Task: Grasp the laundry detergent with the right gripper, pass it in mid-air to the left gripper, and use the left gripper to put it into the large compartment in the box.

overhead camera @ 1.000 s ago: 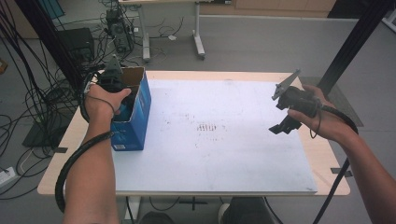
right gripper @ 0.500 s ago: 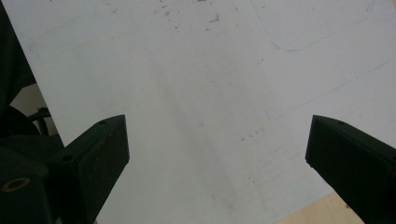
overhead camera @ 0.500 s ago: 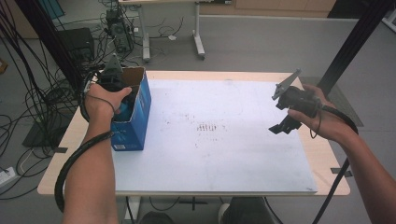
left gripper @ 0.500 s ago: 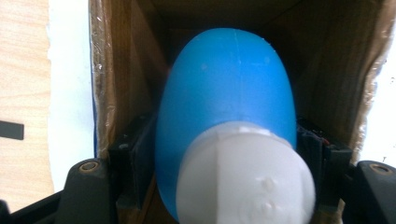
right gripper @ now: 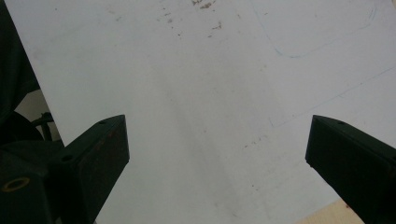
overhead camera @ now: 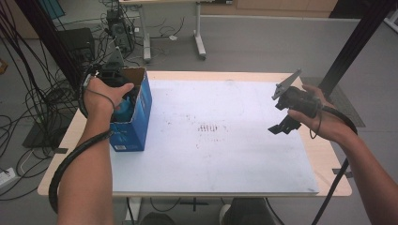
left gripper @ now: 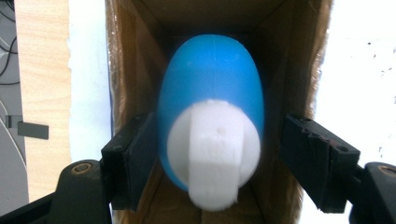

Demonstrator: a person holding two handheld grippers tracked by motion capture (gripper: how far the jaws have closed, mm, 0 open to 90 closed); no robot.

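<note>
No text, brand, number or sign is legible. The blue box [overhead camera: 133,123] at the table's left carries a small pale label low on its near face, too small to read. The white sheet [overhead camera: 225,140] shows only smudges.

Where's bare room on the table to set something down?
The white mat is bare from the blue carton across to the right tongs, near edge included. It is crowded at the left: the carton holds a blue-and-white object, with the left tongs straddling it.
</note>
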